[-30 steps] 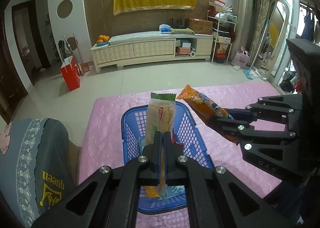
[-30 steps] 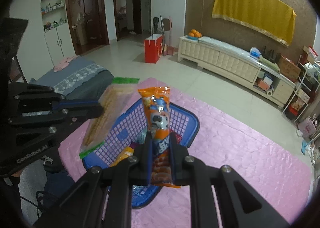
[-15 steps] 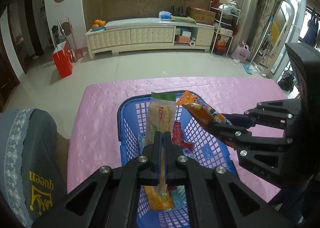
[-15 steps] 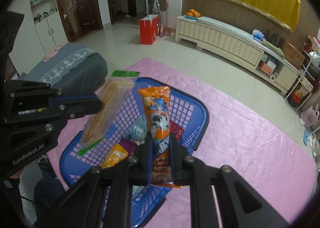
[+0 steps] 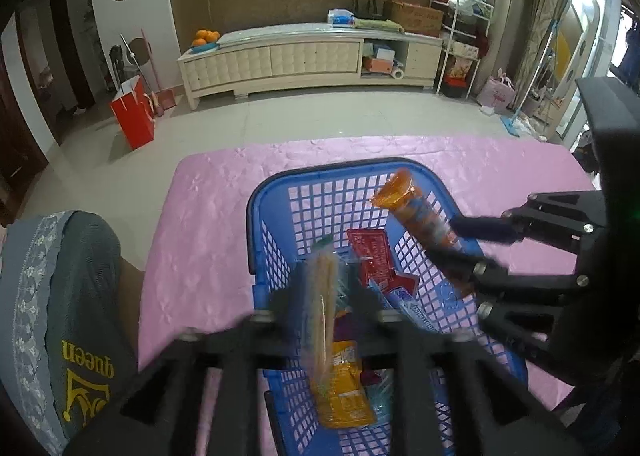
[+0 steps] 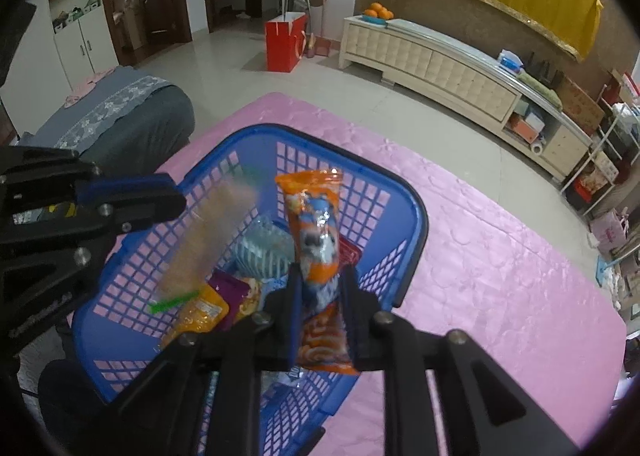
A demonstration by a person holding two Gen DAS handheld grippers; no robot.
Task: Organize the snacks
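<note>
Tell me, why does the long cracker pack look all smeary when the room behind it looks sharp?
Left wrist view: the cracker pack is motion-blurred between the opening left gripper. Right wrist view: it smears too, while the orange snack stays crisp above the blue basket.

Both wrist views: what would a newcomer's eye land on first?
The blue basket on the pink tablecloth, already holding several packets. Above it, both grippers' fingers are opening: the left gripper around a blurred pale wafer pack, the right gripper around an orange snack pack.

Blue basket (image 6: 416,216), pink tablecloth (image 6: 500,276)
</note>
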